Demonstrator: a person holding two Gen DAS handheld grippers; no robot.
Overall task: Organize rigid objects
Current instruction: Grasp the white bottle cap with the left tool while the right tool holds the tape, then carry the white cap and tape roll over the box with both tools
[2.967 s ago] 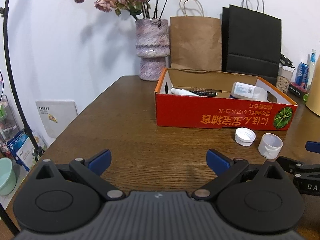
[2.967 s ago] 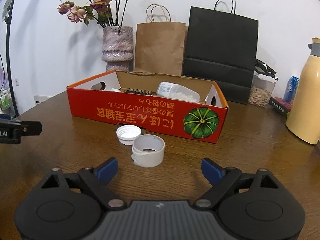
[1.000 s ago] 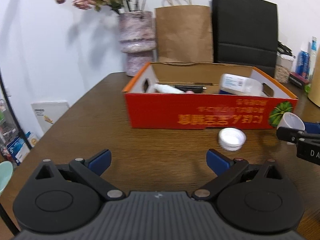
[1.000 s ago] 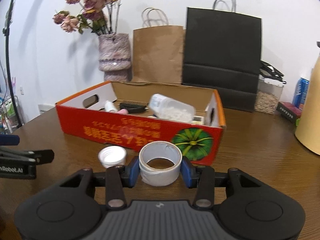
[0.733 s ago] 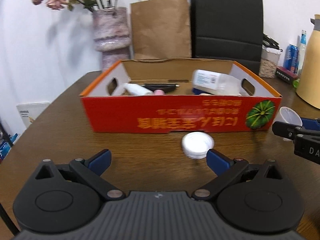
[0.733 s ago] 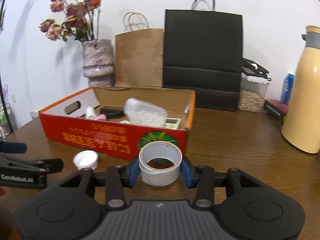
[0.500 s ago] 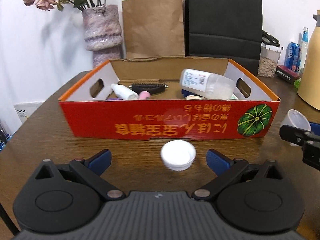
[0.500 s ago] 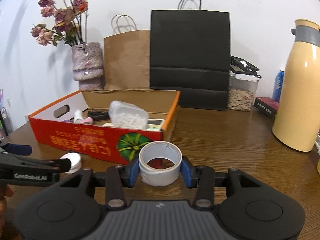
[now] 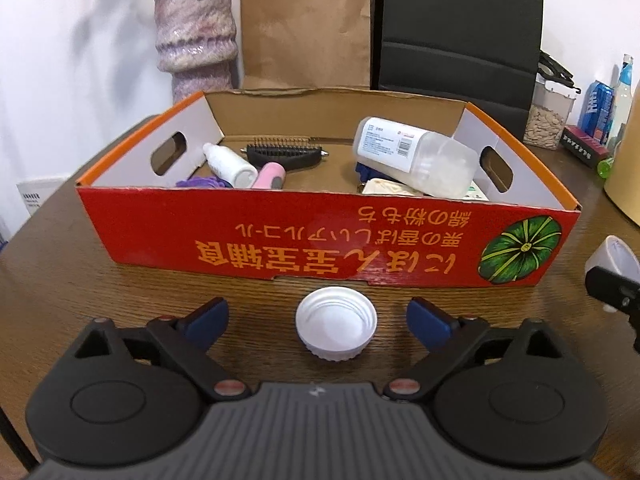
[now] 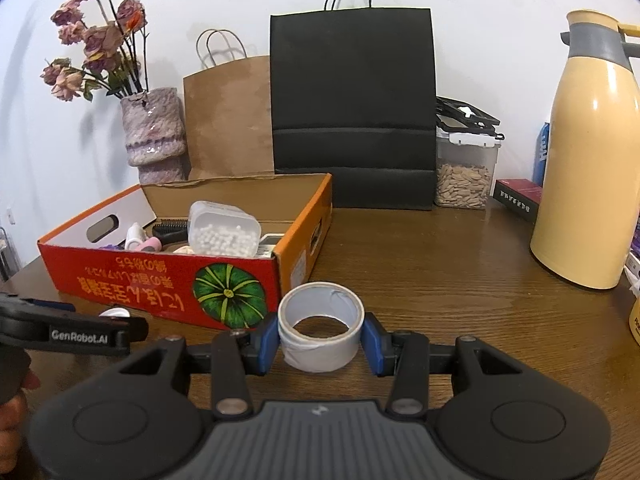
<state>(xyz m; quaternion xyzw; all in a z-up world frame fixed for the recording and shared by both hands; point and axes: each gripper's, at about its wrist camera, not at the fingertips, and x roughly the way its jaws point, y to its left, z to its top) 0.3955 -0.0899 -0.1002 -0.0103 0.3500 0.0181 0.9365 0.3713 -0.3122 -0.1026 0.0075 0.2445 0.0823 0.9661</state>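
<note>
A white bottle cap (image 9: 336, 328) lies open side up on the wooden table, just in front of the red cardboard box (image 9: 320, 236). My left gripper (image 9: 318, 316) straddles the cap and its jaws are closing; the blue pads stand apart from the cap on both sides. A roll of white tape (image 10: 321, 327) is clamped between the blue pads of my right gripper (image 10: 321, 338), which is shut on it and held to the right of the box (image 10: 160, 280). The tape roll (image 9: 612, 258) also shows at the right edge of the left wrist view.
Inside the box lie a clear jar (image 9: 416, 156), a black brush (image 9: 286, 152), a small white bottle (image 9: 230, 164) and a pink item (image 9: 269, 174). Behind it stand a vase (image 10: 154, 136), a brown bag (image 10: 228, 116) and a black bag (image 10: 352, 108). A yellow flask (image 10: 588, 156) stands right.
My left gripper has swung round until the cap sits between its fingers, and the fingers have drawn in a little. My right gripper has carried the tape roll rightward past the box's right end.
</note>
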